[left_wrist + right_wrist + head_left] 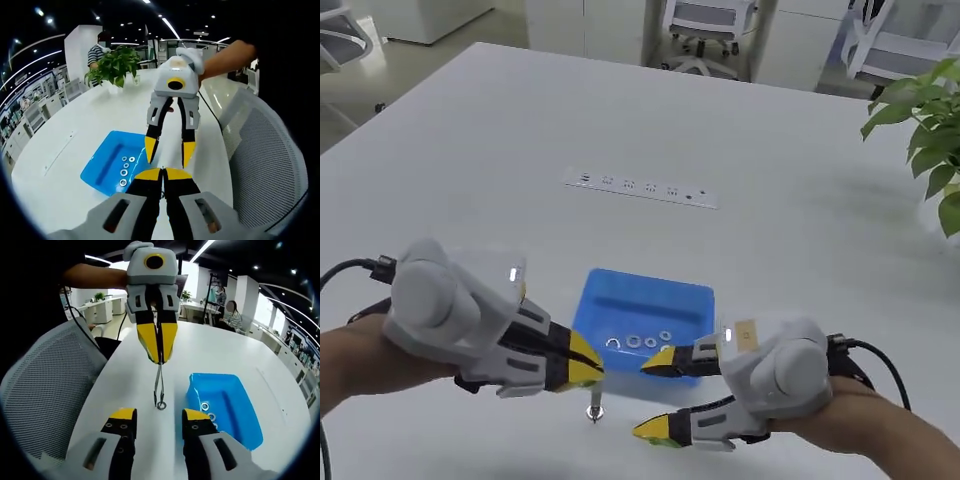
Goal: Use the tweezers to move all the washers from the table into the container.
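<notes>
My left gripper point(590, 368): fingers clamped on tweezers point(159, 377), tips at washer point(160, 405), near side of container point(620, 292). Right gripper point(653, 398): fingers wide, empty.

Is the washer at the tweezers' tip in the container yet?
Out: the washer, in the tweezers, rests on the table beside the container.

No writing can be read anywhere; the tan sticker point(745, 333) on the right gripper point(658, 395) is too blurred.
</notes>
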`<act>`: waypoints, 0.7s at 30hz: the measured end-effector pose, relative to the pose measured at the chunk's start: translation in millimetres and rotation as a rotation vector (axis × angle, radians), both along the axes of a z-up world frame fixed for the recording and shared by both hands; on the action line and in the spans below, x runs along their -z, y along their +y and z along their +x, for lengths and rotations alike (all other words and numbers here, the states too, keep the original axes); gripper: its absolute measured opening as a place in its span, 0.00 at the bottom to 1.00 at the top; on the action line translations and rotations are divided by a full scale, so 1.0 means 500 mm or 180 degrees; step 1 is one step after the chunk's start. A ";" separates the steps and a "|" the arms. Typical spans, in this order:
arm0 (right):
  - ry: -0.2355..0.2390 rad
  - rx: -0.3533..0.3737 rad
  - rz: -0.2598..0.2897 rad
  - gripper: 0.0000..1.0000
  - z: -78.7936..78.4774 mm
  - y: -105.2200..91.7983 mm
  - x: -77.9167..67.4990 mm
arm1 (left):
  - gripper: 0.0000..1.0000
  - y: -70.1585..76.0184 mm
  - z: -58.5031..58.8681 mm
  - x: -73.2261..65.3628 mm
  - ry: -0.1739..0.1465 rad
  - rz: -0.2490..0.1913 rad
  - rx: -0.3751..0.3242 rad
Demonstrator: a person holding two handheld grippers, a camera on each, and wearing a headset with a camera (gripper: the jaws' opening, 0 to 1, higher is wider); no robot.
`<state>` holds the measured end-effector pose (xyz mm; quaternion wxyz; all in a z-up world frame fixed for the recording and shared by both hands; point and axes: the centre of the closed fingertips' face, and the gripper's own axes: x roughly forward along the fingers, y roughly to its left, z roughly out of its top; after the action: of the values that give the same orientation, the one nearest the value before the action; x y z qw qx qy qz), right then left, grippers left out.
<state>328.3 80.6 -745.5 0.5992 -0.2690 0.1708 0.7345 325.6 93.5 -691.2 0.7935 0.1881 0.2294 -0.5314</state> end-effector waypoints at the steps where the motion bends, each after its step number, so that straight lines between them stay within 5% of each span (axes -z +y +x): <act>1: 0.0006 -0.0024 -0.0002 0.36 -0.002 0.003 0.001 | 0.05 0.000 0.000 0.000 0.0000 0.0001 0.0000; 21: -0.0021 -0.0363 -0.0054 0.19 -0.016 0.069 0.031 | 0.05 0.000 0.002 0.003 0.0043 0.0021 0.0021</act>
<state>320.1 115.3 -761.1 0.5546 -0.2857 0.1594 0.7651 326.5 93.6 -692.9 0.7895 0.1879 0.2358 -0.5346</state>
